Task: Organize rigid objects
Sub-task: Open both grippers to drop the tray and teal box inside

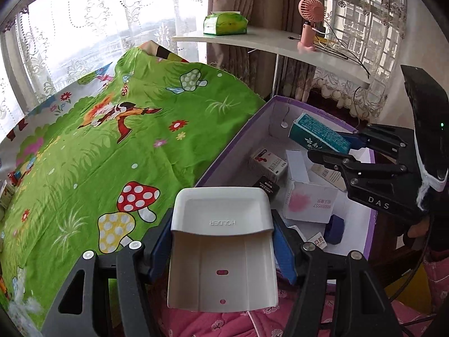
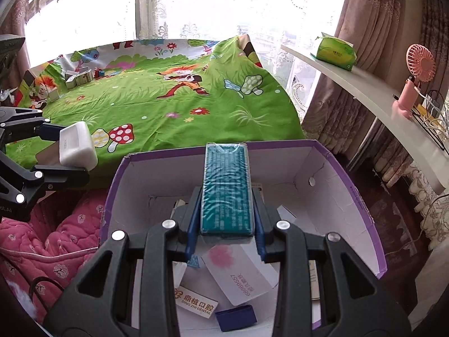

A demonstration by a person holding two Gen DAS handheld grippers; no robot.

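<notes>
Left tongs (image 1: 223, 248) and right tongs (image 2: 226, 219) are both clamped, each gripping something.

Right tool (image 2: 226, 224) grips teal box (image 2: 226, 188) over purple carton (image 2: 362, 205).

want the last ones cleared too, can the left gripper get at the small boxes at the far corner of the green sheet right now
Probably not as things stand: the left gripper is shut on the white holder, and the small boxes lie across the green sheet.
</notes>
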